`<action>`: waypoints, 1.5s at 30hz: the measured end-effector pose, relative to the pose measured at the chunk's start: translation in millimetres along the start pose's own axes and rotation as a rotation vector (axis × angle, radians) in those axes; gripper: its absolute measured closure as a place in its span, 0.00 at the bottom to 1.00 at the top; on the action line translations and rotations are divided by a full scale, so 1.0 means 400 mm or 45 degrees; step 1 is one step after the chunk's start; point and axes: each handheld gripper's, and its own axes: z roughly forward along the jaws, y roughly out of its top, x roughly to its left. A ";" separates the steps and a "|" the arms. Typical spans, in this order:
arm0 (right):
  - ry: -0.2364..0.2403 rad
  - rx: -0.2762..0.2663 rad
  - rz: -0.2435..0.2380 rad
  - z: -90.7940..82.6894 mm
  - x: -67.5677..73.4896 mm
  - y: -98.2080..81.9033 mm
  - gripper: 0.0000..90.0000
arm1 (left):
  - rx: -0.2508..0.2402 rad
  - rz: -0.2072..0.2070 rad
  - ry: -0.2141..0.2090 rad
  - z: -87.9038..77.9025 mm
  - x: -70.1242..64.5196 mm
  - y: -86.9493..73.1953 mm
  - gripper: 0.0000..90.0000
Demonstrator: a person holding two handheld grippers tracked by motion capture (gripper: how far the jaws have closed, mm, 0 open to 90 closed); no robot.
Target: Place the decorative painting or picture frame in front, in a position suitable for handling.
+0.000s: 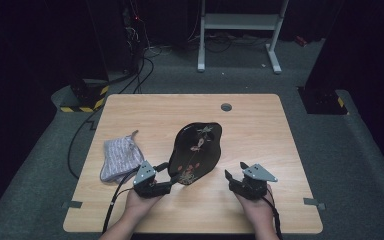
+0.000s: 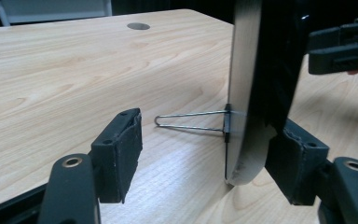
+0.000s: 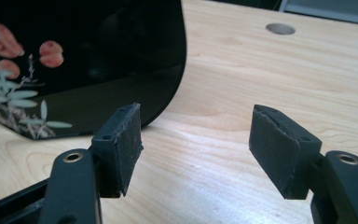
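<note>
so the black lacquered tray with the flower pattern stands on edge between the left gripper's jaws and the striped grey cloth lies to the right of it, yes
Not quite. The striped grey cloth lies to the left of the black lacquered tray with the flower pattern, as the high view shows. The rest holds: in the left gripper view the tray stands on edge between the jaws of the left gripper.

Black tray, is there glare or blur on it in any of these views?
High view: black tray sharp, no glare, room behind dark. Left gripper view: its near edge bright and slightly soft. Right gripper view: glossy face mirrors the table dimly; jaws nearest the camera blur a little.
</note>
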 end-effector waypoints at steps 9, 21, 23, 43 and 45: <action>0.006 0.046 -0.019 0.009 0.015 0.003 0.33 | 0.003 -0.026 0.040 0.002 0.020 0.000 0.37; 0.051 0.048 -0.022 -0.001 0.021 -0.007 0.40 | 0.000 -0.105 0.115 0.024 0.058 0.006 0.39; 0.075 0.043 -0.024 -0.008 0.020 -0.010 0.45 | 0.002 -0.112 0.119 0.032 0.062 0.007 0.39; 0.101 0.001 -0.028 0.013 0.030 0.001 0.36 | 0.094 -0.057 0.040 0.007 0.069 -0.017 0.36; 0.106 -0.013 -0.027 0.022 0.032 0.010 0.36 | 0.121 -0.045 0.040 -0.003 0.070 -0.022 0.36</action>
